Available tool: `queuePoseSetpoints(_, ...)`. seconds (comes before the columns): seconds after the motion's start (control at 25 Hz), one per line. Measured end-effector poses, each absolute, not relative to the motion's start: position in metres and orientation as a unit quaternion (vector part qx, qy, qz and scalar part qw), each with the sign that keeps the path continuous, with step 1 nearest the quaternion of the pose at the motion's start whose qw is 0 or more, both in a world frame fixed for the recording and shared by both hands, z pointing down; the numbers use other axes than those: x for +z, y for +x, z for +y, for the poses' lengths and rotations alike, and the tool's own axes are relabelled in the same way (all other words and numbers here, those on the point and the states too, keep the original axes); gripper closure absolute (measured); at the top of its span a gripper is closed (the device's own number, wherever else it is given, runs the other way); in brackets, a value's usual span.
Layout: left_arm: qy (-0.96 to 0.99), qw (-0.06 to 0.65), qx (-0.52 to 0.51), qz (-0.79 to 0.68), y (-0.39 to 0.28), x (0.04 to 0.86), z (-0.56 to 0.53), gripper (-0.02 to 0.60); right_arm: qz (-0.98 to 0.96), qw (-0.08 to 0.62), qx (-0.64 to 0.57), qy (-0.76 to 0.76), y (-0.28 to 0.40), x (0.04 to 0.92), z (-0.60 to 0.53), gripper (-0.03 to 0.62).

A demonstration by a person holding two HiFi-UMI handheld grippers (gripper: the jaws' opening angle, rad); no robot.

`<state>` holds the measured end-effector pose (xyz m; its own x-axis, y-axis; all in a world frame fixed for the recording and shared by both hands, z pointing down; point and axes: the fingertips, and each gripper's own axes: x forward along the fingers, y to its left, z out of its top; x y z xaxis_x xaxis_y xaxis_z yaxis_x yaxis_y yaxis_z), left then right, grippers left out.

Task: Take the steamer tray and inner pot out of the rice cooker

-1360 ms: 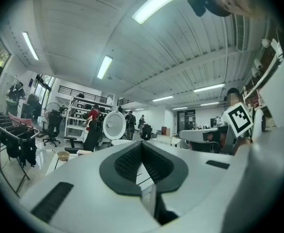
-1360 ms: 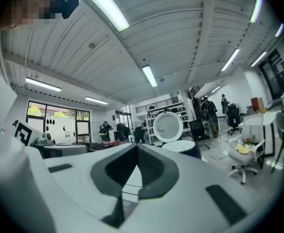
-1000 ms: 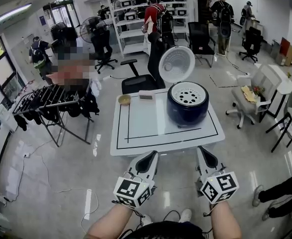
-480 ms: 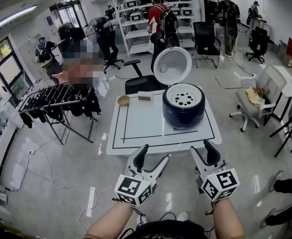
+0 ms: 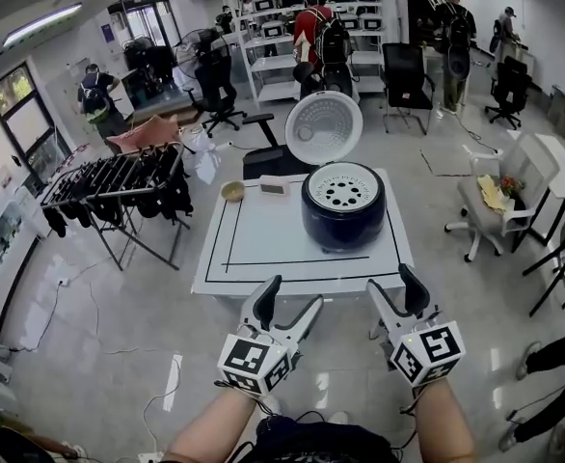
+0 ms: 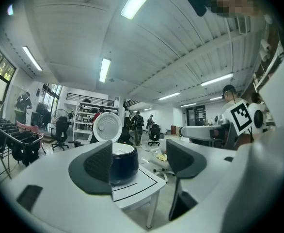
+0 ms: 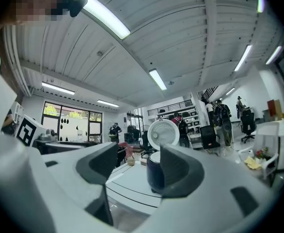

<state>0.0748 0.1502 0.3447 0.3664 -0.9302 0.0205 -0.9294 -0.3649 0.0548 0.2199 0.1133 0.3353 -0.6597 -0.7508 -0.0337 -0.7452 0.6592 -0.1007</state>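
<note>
The cooker (image 5: 342, 205) is a round, glossy dark-blue drum standing on the far right part of the counter (image 5: 263, 249), a white square top marked with a thin black rectangle. Its white, dished lid (image 5: 323, 129) stands hinged up behind it. The steamer tray (image 5: 343, 187), a white disc pierced with small holes, sits in the cooker's mouth; the inner pot beneath it cannot be made out. A small tan bowl (image 5: 232, 191) and a flat pale box (image 5: 273, 185) lie near the far edge, left of the cooker.

A second ago both pairs of jaws were pressed together. They have just been opening and now stand wide, with nothing between them. Both grippers have also come nearer the counter, and their tips now reach its near edge in the head view.

The left gripper (image 5: 294, 294) and right gripper (image 5: 391, 282) are held side by side on bare forearms, pointing level toward the cooker, marker cubes nearest the person. In the left gripper view the left gripper (image 6: 141, 160) shows ribbed dark pads (image 6: 101, 161) with the cooker beyond them, well apart. In the right gripper view the right gripper (image 7: 139, 165) frames the counter, and the cooker sits partly behind its right-hand jaw.
</note>
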Motion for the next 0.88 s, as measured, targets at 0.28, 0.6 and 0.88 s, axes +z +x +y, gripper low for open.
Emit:
queuePoseSetpoints(0.28, 0.827, 0.03, -0.001, -0.562, 0.085, 0.345, 0.13, 0.245, 0.906, 0.042, -0.05, -0.418, 0.235, 0.34, 0.095, 0.335)
queuePoseSetpoints(0.6, 0.834, 0.039, -0.016, -0.55, 0.071, 0.35, 0.087, 0.245, 0.895, 0.034, -0.052, -0.442, 0.229, 0.347, 0.062, 0.335)
queuePoseSetpoints(0.88, 0.848, 0.044, -0.021, -0.527, 0.038, 0.346, 0.032, 0.245, 0.876, 0.032, -0.06, -0.478, 0.202, 0.344, 0.01, 0.335)
